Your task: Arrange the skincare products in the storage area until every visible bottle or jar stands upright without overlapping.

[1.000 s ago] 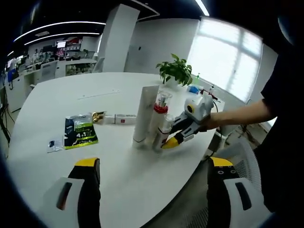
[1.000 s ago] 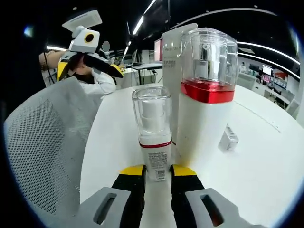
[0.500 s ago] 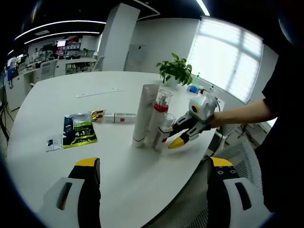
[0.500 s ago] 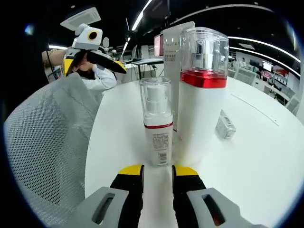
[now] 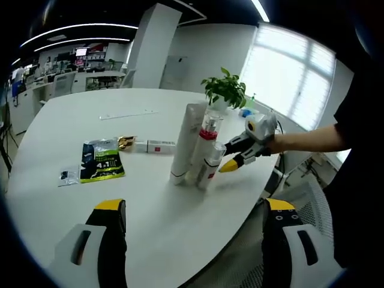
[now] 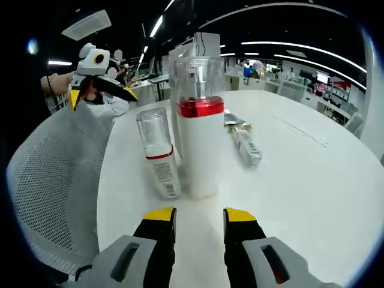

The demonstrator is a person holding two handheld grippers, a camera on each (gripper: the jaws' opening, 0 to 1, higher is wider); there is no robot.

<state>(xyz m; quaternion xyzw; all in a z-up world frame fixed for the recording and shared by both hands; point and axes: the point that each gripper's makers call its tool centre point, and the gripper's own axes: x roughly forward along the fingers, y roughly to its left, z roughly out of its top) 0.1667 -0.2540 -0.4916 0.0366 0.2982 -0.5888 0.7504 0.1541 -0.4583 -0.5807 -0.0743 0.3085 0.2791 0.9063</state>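
On the white counter [image 5: 72, 120], the small pump bottle [image 6: 159, 162], the red-banded bottle [image 6: 196, 141] and the tall white tube [image 5: 186, 143] stood upright, touching in a tight cluster at the right gripper view's 12 o'clock. The right gripper [image 6: 196, 217] sat just short of them, jaws slightly parted and holding nothing; the left gripper [image 5: 192, 207] hung well apart, spread wide and empty. Judged, the standing-up step looked finished; next called for checking overlap, and perhaps righting the small box [image 5: 158, 147] lying at 11 o'clock in the left gripper view.
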